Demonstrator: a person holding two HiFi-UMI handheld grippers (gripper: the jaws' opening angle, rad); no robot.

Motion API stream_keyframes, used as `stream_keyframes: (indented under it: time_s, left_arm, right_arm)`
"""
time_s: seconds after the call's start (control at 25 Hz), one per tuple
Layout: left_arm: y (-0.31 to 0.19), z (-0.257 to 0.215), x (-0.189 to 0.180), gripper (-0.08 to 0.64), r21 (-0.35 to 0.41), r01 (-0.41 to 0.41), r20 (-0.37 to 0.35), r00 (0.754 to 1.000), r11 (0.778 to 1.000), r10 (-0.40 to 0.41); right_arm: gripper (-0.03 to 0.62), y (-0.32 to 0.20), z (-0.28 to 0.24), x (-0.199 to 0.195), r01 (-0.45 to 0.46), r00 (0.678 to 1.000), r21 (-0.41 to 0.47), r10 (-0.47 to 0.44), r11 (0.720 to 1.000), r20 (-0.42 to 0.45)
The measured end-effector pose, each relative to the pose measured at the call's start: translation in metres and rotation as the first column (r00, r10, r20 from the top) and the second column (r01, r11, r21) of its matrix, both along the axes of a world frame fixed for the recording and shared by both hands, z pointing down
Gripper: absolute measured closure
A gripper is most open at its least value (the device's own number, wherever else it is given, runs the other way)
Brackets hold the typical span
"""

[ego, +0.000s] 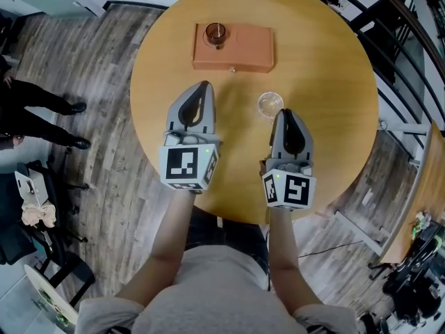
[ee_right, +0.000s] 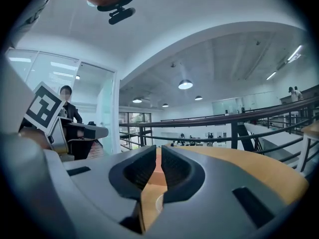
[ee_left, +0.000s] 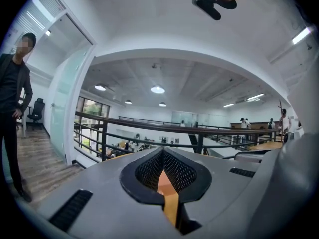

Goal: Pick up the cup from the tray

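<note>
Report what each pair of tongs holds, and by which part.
Nothing. Left tongs and right tongs are empty; the clear glass cup stands free on the round wooden table.

obstacle: glass (ego: 270, 104) just ahead of right gripper (ego: 286, 113), likely lower | free: table (ego: 229, 89) strip before tray (ego: 247, 47)

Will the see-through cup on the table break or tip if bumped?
The clear cup looks thin and empty, so probably light, slippery, maybe breakable. Upright on the smooth table, it would likely slide before tipping.
</note>
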State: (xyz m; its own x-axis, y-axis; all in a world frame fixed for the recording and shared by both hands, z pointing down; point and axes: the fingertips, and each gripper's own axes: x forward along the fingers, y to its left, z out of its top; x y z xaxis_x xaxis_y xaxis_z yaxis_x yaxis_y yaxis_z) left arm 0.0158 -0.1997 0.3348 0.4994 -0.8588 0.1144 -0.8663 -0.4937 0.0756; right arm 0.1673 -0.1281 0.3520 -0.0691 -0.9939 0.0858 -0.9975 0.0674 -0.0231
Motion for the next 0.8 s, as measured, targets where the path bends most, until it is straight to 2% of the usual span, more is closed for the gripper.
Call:
stream_keyframes:
  time_s: [0.32, 0.48, 0.64, 0.8]
  left_arm:
    - [-0.004, -0.001, -0.011, 0.555, 0.013, 0.015, 0.005, 1.000, 1.000, -0.015]
    - [-0.008, 0.003, -0.021, 0.555, 0.009, 0.035, 0.009, 0.999, 0.999, -0.035]
    - [-0.016, 0.005, -0.041, 0.555, 0.003, 0.085, 0.016, 0.996, 0.996, -0.085]
    - [-0.025, 0.008, -0.065, 0.555, 0.002, 0.138, 0.017, 0.990, 0.990, -0.138]
  right_arm:
    - [0.560, -0.009, -0.003, -0.012, 0.022, 1.000, 0.002, -0.022, 1.000, 0.005]
    - [0.560, -0.021, -0.004, -0.031, 0.060, 0.998, 0.001, -0.060, 0.998, 0.037]
    - [0.560, -0.051, -0.007, -0.061, 0.096, 0.989, -0.010, -0.094, 0.995, 0.110]
    - [0.560, -0.099, 0.013, -0.084, 0.098, 0.988, -0.083, -0.086, 0.992, 0.131]
